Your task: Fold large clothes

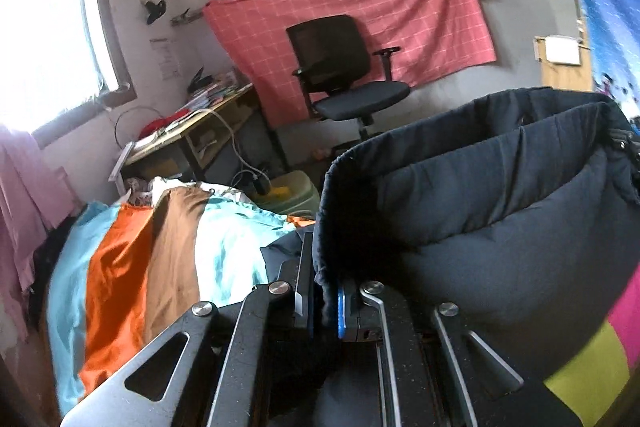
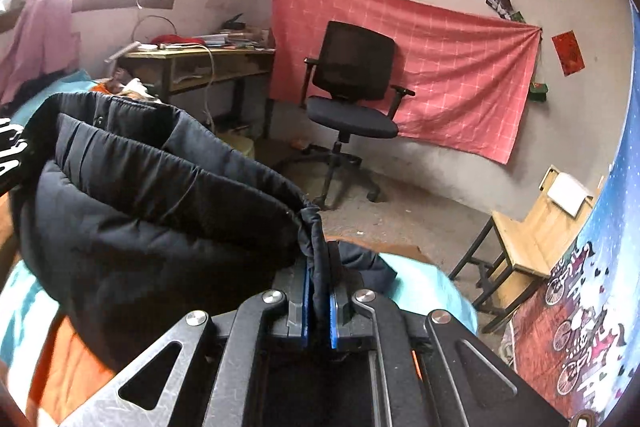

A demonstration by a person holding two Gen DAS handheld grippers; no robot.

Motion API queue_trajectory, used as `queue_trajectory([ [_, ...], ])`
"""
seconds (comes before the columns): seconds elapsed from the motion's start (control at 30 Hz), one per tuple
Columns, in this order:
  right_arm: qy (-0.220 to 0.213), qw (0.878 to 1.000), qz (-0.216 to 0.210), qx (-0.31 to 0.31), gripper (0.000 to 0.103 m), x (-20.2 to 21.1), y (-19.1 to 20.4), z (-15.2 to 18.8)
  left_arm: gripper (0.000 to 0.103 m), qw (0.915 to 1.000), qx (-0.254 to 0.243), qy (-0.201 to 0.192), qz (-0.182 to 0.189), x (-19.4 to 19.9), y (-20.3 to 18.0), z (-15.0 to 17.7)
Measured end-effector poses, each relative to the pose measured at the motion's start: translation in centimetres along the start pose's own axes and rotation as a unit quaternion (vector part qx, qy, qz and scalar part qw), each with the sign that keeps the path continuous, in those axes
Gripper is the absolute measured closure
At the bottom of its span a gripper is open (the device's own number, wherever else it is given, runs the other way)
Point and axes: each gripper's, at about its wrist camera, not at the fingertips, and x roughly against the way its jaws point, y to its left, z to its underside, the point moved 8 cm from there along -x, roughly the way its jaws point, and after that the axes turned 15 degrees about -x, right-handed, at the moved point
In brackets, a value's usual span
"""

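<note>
Only right wrist shows wooden chair beside jacket.

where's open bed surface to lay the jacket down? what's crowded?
Both grippers, left and right, pinch the dark padded jacket aloft. Freest patch: the striped bedspread, its orange and brown bands left of the jacket. Crowded: the far bed end by the desk, piled with clothes; pink garments hang along the window side.

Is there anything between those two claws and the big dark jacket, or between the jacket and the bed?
Nothing separates them: the left gripper and right gripper are each shut on an edge of the dark jacket. It hangs over the striped bedspread, and nothing visible lies between them.
</note>
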Motion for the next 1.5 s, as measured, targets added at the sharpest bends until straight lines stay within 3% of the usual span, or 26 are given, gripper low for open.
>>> queue_trajectory([
  [0.23,0.007,0.999,0.021,-0.025,0.096,-6.9,-0.2,-1.2,0.097,0.9995,0.003,0.026,-0.018,-7.3,0.4,-0.9],
  [0.5,0.039,0.998,0.036,-0.038,0.096,-12.9,-0.7,0.3,0.097,0.9978,-0.005,0.064,-0.013,-13.1,-0.6,0.6],
  [0.8,0.068,0.996,0.026,-0.056,0.093,-16.3,-0.8,1.9,0.096,0.9962,0.003,0.084,0.019,-16.4,-1.5,2.2],
  [0.97,0.062,0.996,0.005,-0.068,0.091,-16.3,-0.8,1.5,0.084,0.9951,0.037,0.079,0.046,-16.3,-0.4,2.1],
  [1.0,0.057,0.996,0.003,-0.069,0.086,-16.0,-0.9,1.2,0.073,0.9950,0.051,0.072,0.046,-15.9,0.1,2.0],
  [1.03,0.049,0.996,-0.003,-0.074,0.074,-15.6,-1.0,0.9,0.065,0.9950,0.063,0.061,0.047,-15.4,0.6,1.8],
  [1.07,0.038,0.996,-0.012,-0.079,0.066,-15.0,-1.2,0.6,0.049,0.9950,0.073,0.052,0.045,-14.8,1.0,1.6],
  [1.1,0.029,0.996,-0.017,-0.082,0.047,-14.6,-1.2,0.2,0.037,0.9950,0.083,0.040,0.041,-14.2,1.5,1.4],
  [1.13,0.016,0.996,-0.022,-0.085,0.035,-13.9,-1.4,-0.2,0.034,0.9946,0.093,0.025,0.039,-13.5,2.0,1.2],
  [1.27,-0.003,0.996,-0.031,-0.081,0.027,-12.2,-1.6,-1.1,0.033,0.9911,0.124,-0.003,0.048,-11.5,3.3,1.1],
  [1.33,-0.008,0.997,-0.029,-0.077,0.011,-11.3,-1.5,-1.1,0.031,0.9904,0.131,-0.008,0.042,-10.5,3.5,1.5],
  [1.5,-0.007,0.997,-0.052,-0.064,0.002,-9.3,-0.6,0.0,0.024,0.9880,0.146,-0.021,0.044,-7.3,2.5,2.6],
])
